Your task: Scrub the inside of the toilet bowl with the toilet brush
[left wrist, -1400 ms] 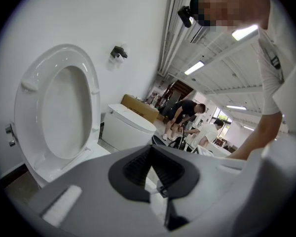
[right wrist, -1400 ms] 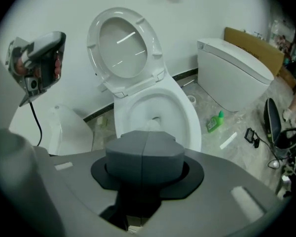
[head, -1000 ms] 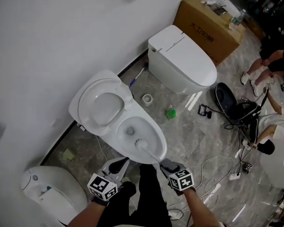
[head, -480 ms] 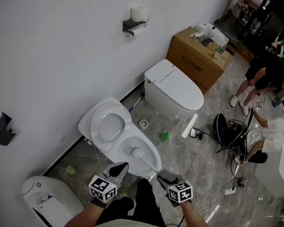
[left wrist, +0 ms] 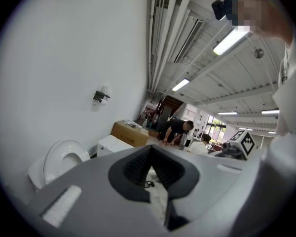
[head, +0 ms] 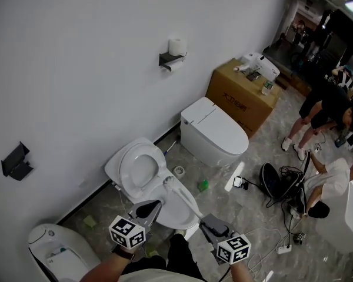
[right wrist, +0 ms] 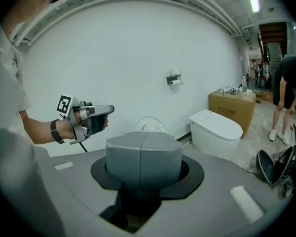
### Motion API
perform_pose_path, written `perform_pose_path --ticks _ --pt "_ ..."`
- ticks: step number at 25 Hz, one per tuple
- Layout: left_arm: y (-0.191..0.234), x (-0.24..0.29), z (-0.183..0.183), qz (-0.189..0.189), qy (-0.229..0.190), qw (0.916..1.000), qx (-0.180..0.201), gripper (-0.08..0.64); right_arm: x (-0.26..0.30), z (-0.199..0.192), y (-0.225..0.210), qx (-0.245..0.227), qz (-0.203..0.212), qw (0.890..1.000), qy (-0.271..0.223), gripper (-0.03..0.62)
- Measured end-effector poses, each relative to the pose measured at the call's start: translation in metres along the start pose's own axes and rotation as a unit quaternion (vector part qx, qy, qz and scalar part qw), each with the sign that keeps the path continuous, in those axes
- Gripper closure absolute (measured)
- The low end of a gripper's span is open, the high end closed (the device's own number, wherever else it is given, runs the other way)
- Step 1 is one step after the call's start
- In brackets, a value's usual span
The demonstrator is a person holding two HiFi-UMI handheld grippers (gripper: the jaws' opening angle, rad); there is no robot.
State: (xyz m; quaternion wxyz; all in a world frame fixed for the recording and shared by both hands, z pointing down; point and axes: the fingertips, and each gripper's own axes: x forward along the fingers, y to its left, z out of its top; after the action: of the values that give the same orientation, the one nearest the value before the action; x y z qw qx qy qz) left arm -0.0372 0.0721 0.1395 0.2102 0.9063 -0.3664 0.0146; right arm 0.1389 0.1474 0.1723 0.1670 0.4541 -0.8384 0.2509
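The white toilet (head: 182,219) stands by the wall with its lid (head: 138,169) raised; the lid (left wrist: 64,157) also shows in the left gripper view. My right gripper (head: 203,220) is shut on the handle of the toilet brush (head: 185,199). The white brush head (head: 169,181) hangs above the back of the bowl near the seat hinge. In the right gripper view the jaws (right wrist: 144,137) are pressed together and the brush head (right wrist: 150,124) peeks out beyond them. My left gripper (head: 155,204) hovers over the bowl's left rim, shut and holding nothing (left wrist: 150,148).
A second toilet (head: 215,134) with closed lid stands to the right, then a cardboard box (head: 244,96). A third toilet (head: 56,245) is at the lower left. A tape roll (head: 178,171), a green object (head: 203,185), a black bag and cables (head: 276,184) lie on the floor. People (head: 326,107) stand far right.
The brush head has risen out of the bowl toward its back rim. The head view has tilted up, showing more wall. The right gripper sits lower and further right in view.
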Motion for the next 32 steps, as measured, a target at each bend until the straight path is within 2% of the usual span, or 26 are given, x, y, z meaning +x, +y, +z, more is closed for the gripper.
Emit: perform_pose_path --ticks 8,13,32 --pt "-0.024 -0.008 0.059 -0.01 -0.038 0.999 0.023 0.557 -0.04 0.076 0.021 -0.042 -0.006 0.995 -0.088 0.436" --pt "-0.031 -0.015 0.093 -0.01 -0.06 0.9974 0.038 0.555 -0.055 0.104 0.029 -0.054 -0.011 0.991 -0.121 0.436" --pt "-0.025 -0.015 0.104 0.001 -0.076 0.9961 0.044 0.555 -0.058 0.117 0.034 -0.061 -0.013 0.988 -0.141 0.436"
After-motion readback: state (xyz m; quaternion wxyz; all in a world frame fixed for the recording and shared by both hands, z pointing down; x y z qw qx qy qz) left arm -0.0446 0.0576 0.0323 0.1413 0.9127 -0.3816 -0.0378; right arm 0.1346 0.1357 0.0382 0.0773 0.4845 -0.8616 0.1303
